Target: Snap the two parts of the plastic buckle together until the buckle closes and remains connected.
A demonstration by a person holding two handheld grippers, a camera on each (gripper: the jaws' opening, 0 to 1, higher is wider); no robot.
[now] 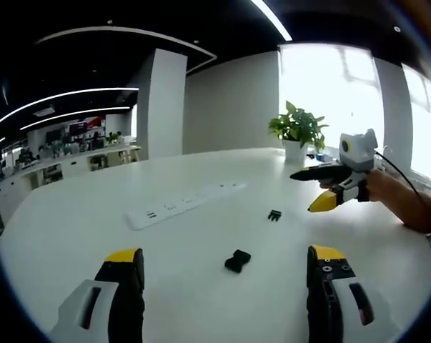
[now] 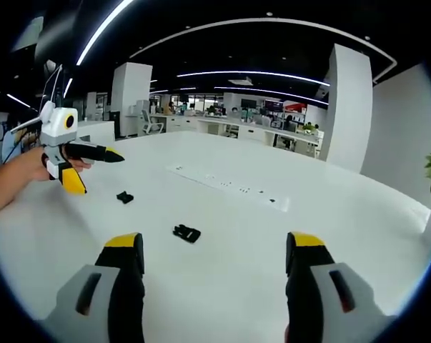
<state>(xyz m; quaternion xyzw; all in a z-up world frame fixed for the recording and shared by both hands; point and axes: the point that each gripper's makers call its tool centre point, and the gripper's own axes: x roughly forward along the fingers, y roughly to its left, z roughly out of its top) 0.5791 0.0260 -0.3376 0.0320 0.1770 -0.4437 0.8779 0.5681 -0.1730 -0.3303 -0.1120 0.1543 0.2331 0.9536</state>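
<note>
Left gripper view: buckle half [image 1: 237,260] lies between spread jaws.

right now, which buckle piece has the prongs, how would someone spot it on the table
Start at the white power strip lying across the white table. Two small black buckle parts lie apart on the near side of it; the pronged part is the one on the potted plant's side. It is smaller and shows short prongs, while the other part is a chunkier, solid block.

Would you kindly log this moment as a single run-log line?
phase: pre-grasp | left tool: open, empty | right tool: open, empty | socket half, pronged half: apart on white table | buckle: unjoined
</note>
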